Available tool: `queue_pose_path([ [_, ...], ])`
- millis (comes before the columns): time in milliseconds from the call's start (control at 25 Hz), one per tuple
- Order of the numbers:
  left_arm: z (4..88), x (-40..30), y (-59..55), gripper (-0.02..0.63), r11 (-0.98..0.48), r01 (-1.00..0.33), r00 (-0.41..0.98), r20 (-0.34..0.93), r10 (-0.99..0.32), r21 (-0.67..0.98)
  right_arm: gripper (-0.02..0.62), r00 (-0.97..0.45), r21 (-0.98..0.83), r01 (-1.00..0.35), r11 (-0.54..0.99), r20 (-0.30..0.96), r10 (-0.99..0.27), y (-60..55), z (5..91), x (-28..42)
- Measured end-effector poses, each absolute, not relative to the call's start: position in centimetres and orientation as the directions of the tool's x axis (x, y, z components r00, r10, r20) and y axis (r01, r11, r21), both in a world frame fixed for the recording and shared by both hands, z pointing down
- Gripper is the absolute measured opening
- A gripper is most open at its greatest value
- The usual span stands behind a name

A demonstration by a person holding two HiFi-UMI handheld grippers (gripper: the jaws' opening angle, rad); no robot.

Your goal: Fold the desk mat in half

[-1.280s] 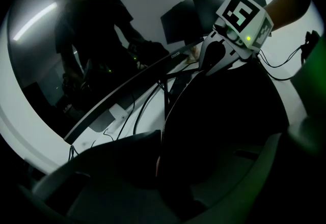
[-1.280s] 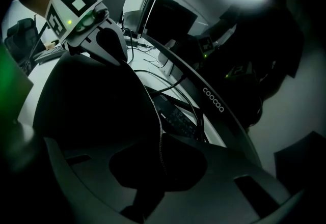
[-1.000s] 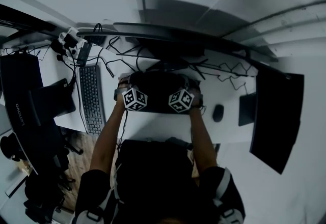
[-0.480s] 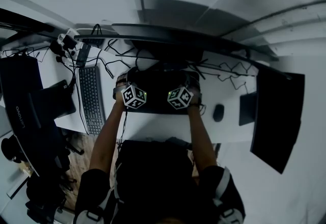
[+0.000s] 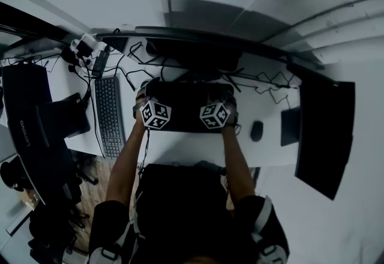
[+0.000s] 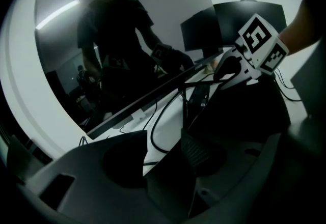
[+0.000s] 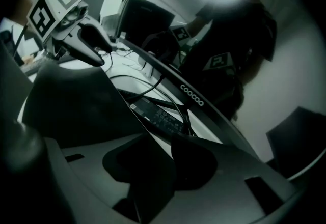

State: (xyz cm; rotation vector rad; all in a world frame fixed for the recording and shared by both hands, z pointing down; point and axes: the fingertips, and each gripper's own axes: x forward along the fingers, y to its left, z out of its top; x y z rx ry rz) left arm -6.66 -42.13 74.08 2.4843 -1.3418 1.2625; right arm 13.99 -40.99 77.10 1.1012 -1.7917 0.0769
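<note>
Looks like the fold is pretty much laid down here. The mat is seen as a dark strip on the white desk, just in front of the monitor, with its long axis running left to right, parallel to the screen. It's judged to be doubled over already, though the layers can't really be made out from above.

Left gripper: the jaws are being opened, and a dark corner of the mat is still seen in the gap, no longer clamped. Right gripper: same story, jaws being spread, with a dark flap of mat between them.

The relation that matters: one gripper is parked at each short end of the strip, both pointed away from the body toward the monitor, so the mat lies directly under and ahead of both. Neither is nearer than the other. Any pull-out would probably have to be made straight back toward the body, or the loose corners could get dragged along and the fold opened.
</note>
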Motion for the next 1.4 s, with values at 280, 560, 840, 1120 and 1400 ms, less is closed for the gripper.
queue_pose_path([
  [280, 70.0, -7.3, -38.4, 0.155, -0.552, -0.817, 0.359, 0.605, -0.711, -0.164, 0.133, -0.146, 0.263, -0.835, 0.483, 0.741, -0.656, -37.8, 74.0, 13.7],
  [560, 63.2, -8.5, -32.6, 0.014, -0.498, -0.867, 0.439, 0.487, -0.755, 0.011, 0.091, -0.172, 0.095, -0.942, 0.321, 0.684, -0.709, -32.9, 68.0, 12.3],
  [840, 57.4, -10.9, -25.9, 0.006, -0.463, -0.885, 0.44, 0.416, -0.796, 0.051, 0.044, -0.158, 0.002, -0.981, 0.196, 0.584, -0.796, -26.6, 62.4, 10.9],
  [1120, 51.7, -12.0, -20.1, 0.006, -0.481, -0.874, 0.476, 0.322, -0.818, 0.068, 0.015, -0.173, -0.079, -0.985, 0.154, 0.46, -0.871, -20.2, 54.9, 8.3],
  [1400, 46.1, -10.4, -16.6, 0.006, -0.478, -0.875, 0.484, 0.205, -0.851, 0.081, 0.011, -0.175, -0.087, -0.984, 0.153, 0.386, -0.906, -16.0, 49.9, 8.0],
])
